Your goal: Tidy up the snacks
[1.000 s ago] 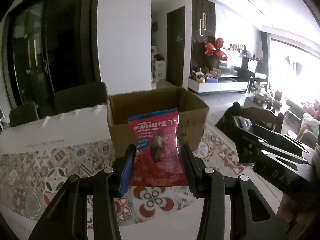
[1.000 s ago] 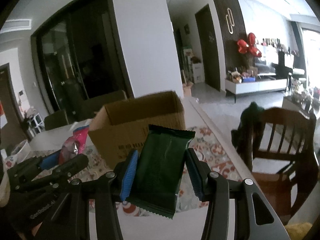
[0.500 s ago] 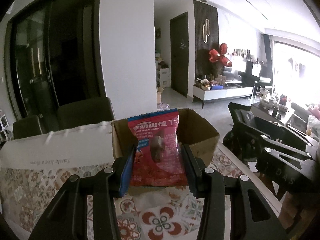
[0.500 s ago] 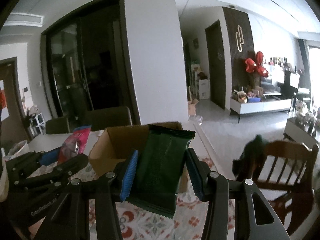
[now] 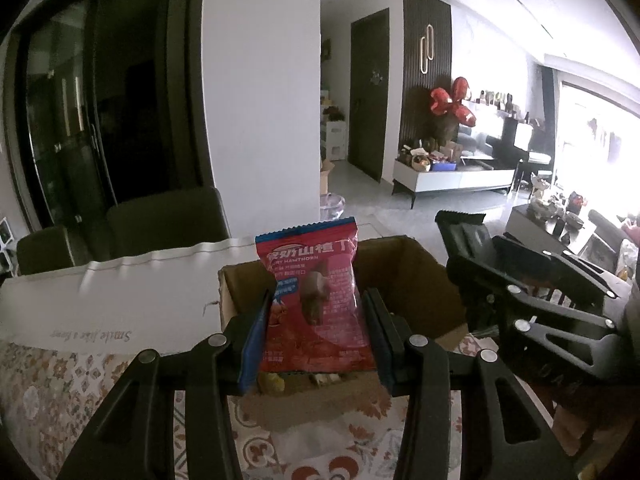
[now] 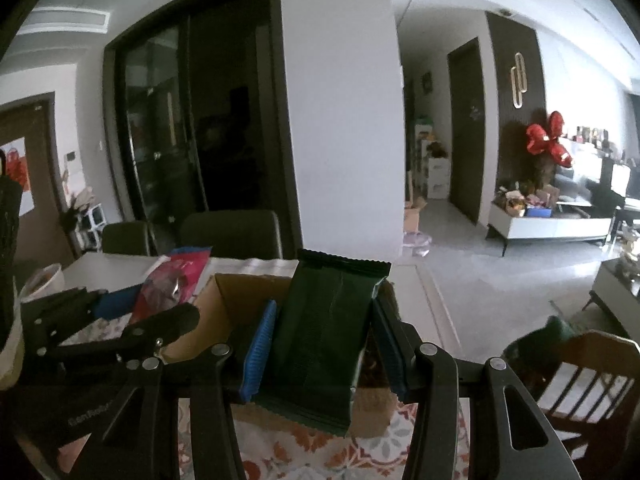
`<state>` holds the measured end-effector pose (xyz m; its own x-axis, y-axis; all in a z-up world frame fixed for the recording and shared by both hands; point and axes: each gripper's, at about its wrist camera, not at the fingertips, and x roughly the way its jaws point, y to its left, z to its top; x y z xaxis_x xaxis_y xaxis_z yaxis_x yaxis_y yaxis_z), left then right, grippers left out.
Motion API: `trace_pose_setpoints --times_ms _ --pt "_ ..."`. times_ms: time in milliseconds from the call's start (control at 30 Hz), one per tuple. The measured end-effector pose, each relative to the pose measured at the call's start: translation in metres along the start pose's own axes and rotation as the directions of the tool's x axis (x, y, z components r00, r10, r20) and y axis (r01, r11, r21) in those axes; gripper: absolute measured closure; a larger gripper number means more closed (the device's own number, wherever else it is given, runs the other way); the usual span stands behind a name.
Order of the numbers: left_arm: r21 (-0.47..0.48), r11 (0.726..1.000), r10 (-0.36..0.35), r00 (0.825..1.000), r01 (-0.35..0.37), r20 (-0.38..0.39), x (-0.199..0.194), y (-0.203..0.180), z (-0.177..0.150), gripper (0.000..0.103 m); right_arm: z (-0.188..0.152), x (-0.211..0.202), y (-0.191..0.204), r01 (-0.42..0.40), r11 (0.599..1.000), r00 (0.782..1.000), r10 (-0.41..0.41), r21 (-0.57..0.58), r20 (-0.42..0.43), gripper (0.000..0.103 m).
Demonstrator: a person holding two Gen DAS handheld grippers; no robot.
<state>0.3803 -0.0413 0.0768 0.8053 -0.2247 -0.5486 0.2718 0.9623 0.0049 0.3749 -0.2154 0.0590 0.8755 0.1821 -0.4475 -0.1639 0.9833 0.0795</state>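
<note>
My left gripper point(image 5: 314, 336) is shut on a red hawthorn snack packet point(image 5: 314, 300) and holds it upright over the open cardboard box point(image 5: 408, 276). My right gripper point(image 6: 324, 344) is shut on a dark green snack packet point(image 6: 324, 332), also above the box point(image 6: 224, 300). The right gripper shows at the right of the left wrist view point(image 5: 532, 304). The left gripper with the red packet point(image 6: 172, 284) shows at the left of the right wrist view. Small snacks lie in the box bottom point(image 5: 276, 382).
The box stands on a table with a patterned cloth point(image 5: 48, 392). A white paper bag point(image 5: 100, 304) lies left of the box. Dark chairs point(image 5: 160, 224) stand behind the table. A wooden chair point(image 6: 580, 384) stands at the right.
Both grippers have risen and moved forward with their packets. They now stand over the box opening, and the inside of the box has come into view.
</note>
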Motion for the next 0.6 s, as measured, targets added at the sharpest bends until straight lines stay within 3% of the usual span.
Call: trace_pose_setpoints --times_ms 200,333,467,600 --pt "-0.006 1.000 0.016 0.999 -0.016 -0.042 0.030 0.001 0.007 0.056 0.000 0.030 -0.011 0.006 1.000 0.999 -0.007 -0.013 -0.040 0.053" --pt "-0.009 0.999 0.048 0.998 -0.048 -0.050 0.040 0.002 0.006 0.038 -0.001 0.040 -0.014 0.018 1.000 0.998 -0.019 -0.014 -0.054 0.053" --pt "-0.005 0.997 0.083 0.996 -0.083 -0.036 0.036 0.002 0.001 0.036 -0.004 0.041 -0.017 0.036 0.999 0.997 -0.036 -0.007 -0.068 0.037" --pt "-0.014 0.991 0.133 0.991 -0.133 -0.008 0.017 0.003 -0.012 0.028 -0.009 0.029 -0.020 0.065 0.998 0.996 -0.065 -0.003 -0.061 0.035"
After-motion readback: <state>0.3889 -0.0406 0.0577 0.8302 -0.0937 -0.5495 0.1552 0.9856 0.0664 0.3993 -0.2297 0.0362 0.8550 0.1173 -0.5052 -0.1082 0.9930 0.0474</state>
